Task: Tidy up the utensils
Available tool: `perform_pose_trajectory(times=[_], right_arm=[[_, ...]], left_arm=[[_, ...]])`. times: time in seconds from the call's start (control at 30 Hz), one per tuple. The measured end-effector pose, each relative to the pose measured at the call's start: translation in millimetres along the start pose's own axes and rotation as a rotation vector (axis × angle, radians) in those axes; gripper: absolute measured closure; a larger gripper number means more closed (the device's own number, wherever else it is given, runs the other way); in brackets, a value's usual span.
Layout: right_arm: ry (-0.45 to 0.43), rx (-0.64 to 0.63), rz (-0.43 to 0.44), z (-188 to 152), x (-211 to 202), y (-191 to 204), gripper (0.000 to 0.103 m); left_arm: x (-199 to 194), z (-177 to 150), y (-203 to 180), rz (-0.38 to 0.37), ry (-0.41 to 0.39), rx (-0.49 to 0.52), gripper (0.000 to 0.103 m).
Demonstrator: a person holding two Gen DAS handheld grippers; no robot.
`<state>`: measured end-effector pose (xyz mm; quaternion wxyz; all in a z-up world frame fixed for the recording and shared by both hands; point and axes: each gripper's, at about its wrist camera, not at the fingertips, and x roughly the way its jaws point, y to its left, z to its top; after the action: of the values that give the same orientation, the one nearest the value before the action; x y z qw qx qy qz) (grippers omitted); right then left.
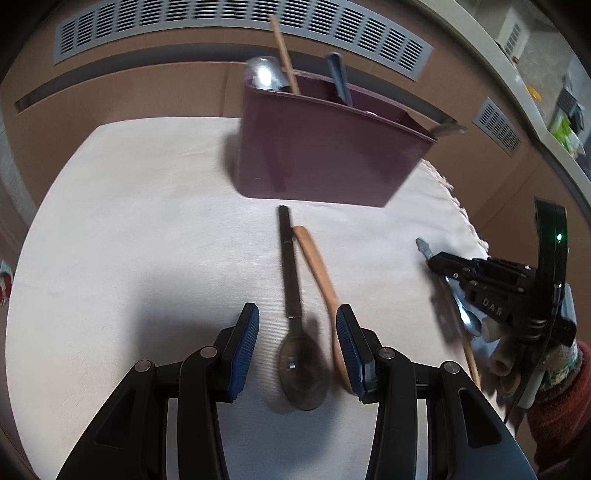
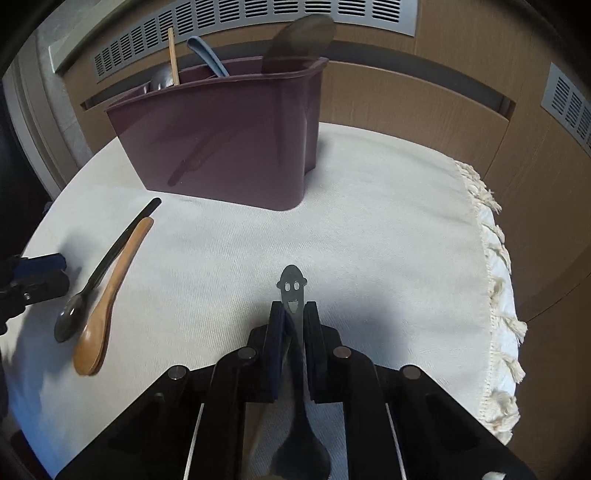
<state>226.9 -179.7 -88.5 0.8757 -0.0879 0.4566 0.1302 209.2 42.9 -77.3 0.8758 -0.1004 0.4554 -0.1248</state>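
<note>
Maroon caddy [image 2: 221,136]: plastic, standing upright near the far edge of the cream tablecloth [image 2: 369,229], holding a wooden stick [image 2: 173,55], a blue handle [image 2: 207,55], a shiny metal ladle bowl [image 1: 264,75] and a dark broad utensil [image 2: 299,40] at its right end.
Left gripper [image 1: 295,347]: hovering low over the cloth with its blue-padded fingers spread wide and gripping nothing — the bowl of the dark spoon is lying between them.
Dark spoon [image 1: 291,288]: lying flat mid-cloth, handle pointing toward the caddy.
Wooden spoon [image 2: 107,295]: lying beside the dark spoon on its right, touching it near the handle ends; its bowl is sitting by the left gripper's right finger.
Right gripper [image 2: 293,321]: fingers pressing closed on the handle of a metal spoon [image 2: 293,288], near the cloth's right, fringed edge.
Metal spoon: its smiley-face cut-out handle end is sticking out forward past the fingertips — the bowl is hanging back under the gripper body.
Backdrop: brown panels with grey vent grilles [image 2: 258,14] standing behind the table.
</note>
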Motion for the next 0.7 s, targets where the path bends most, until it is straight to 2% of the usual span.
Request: perform_pose_trajectory(times=[0.1,0.17,0.3,0.4,0.53,0.57,0.6,0.7], right_arm=[[-0.017,0.039,-0.012,-7,-9,-17,0.094],[-0.032,0.077,0.002,-12,-17,-30,0.094],[-0.085,0.128,0.032,-21,-39,-47,0.094],[-0.122,0.141,0.055,-22,-51,-49,0.094],[-0.188,0.127,0.073,-24,-70,-46,0.096],[-0.198,0.117,0.074,-24,-72,-44,0.096],[-0.200,0.109,0.076,-23,-73,-42,0.096],[-0.170,0.090,0.118,-23,-75,-43,0.095]], left_arm=[[12,7,-13,-0.065,0.048,-0.005,0.058],[25,14,-21,-0.077,0.080,-0.012,0.058],[53,29,-32,-0.005,0.125,-0.005,0.060],[62,41,-39,0.066,0.117,0.025,0.064],[74,53,-43,0.112,0.110,0.032,0.067],[75,55,-43,0.120,0.108,0.034,0.072],[76,55,-44,0.126,0.104,0.041,0.090],[70,48,-44,0.077,0.101,0.051,0.091]])
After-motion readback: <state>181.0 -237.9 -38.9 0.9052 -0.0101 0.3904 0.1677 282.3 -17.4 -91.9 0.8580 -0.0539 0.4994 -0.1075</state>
